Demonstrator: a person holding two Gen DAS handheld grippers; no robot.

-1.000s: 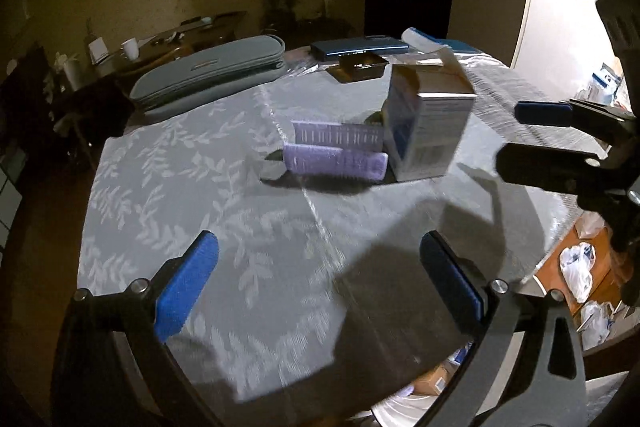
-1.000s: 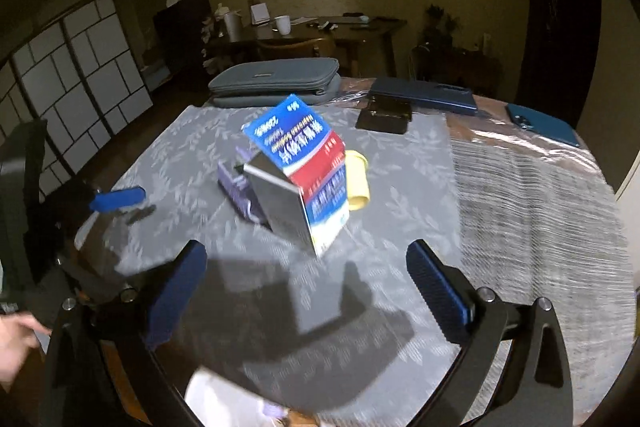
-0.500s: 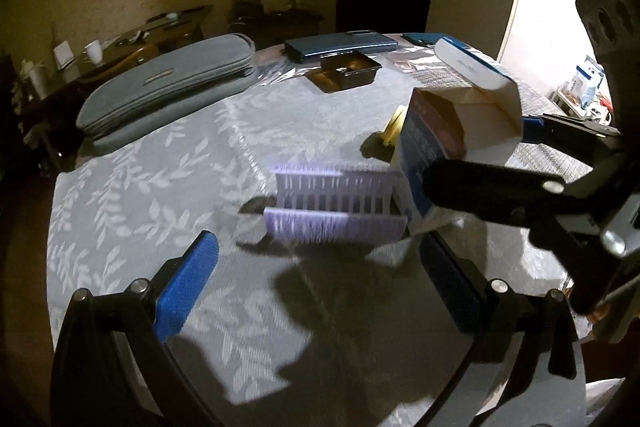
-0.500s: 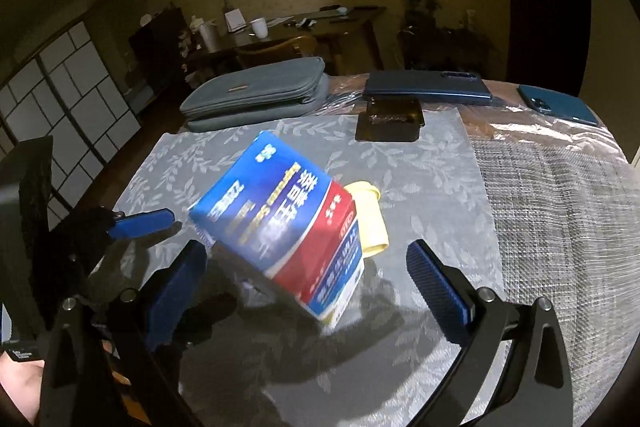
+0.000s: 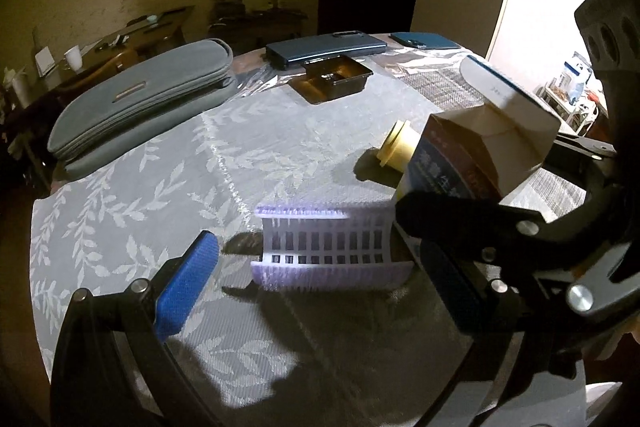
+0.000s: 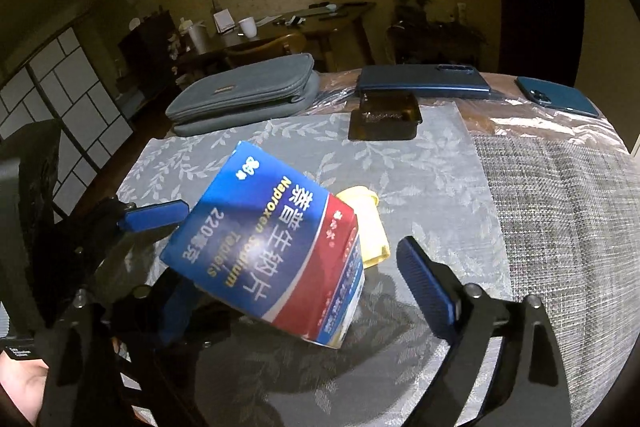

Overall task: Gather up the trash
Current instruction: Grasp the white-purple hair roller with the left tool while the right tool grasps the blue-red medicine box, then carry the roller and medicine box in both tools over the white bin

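Blue-and-red box (image 6: 276, 251) tilts between the wide-open right tongs (image 6: 298, 301); left tongs (image 5: 316, 287), open, frame a purple comb (image 5: 328, 247).

Left gripper (image 5: 320, 283) jaws spread, framing lilac tray (image 5: 326, 251)

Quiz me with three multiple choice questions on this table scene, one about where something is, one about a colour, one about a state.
1. Where does the brown tray sit?
A. just in front of the dark blue case
B. on the grey pouch
C. under the medicine box

2. What colour is the slotted plastic piece?
A. green
B. pale purple
C. orange

3. How is the right gripper?
A. shut on the yellow cap
B. open around the medicine box
C. out of view

Answers: 1 A, the tray lies right before the case. 2 B, it looks lilac. 3 B, the box sits between its spread fingers.
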